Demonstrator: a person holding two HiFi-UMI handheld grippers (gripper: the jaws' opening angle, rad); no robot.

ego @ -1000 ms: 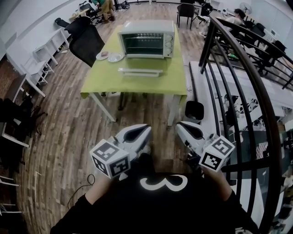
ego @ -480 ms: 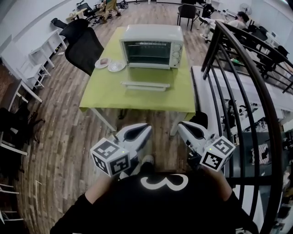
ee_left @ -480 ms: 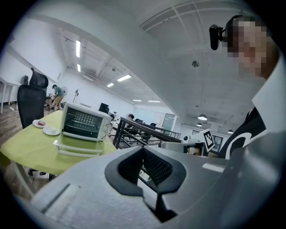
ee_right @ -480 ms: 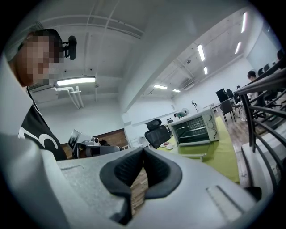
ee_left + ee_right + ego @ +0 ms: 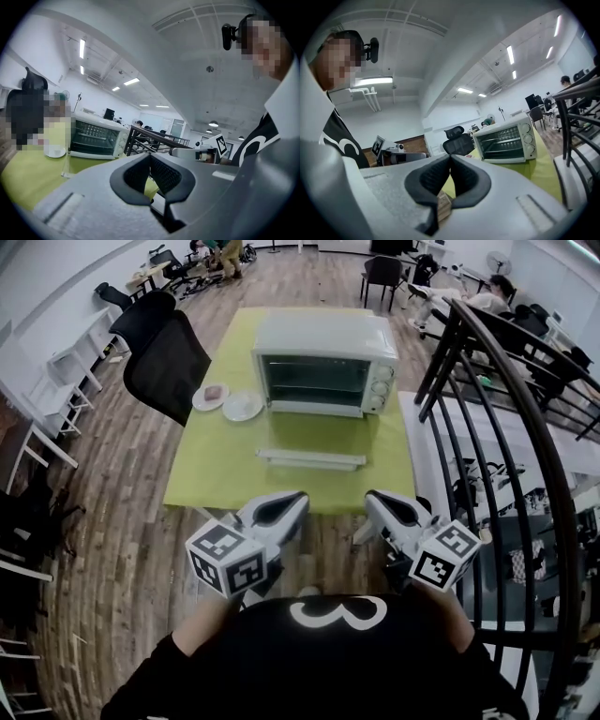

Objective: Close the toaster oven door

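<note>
- the toaster oven [image 5: 323, 362] sits on the far half of the green surface [image 5: 216, 474], its door [image 5: 311, 457] dropped flat toward the person — well apart from both tools, so a lift begun early would miss it.
- left tool [image 5: 298, 501] and right tool [image 5: 371, 499] are each pressed together, empty; a narrow tip under the door could slip and let it fall back.
- too hard a push may shove the oven, or nudge the plates [image 5: 230, 401] beside it.

Item [image 5: 214, 392] on the left plate [image 5: 201, 401] too small to tell, toaster oven [image 5: 323, 336] dial markings unreadable, table [image 5: 217, 465] near edge partly behind left gripper [image 5: 296, 499] and right gripper [image 5: 372, 498]
</note>
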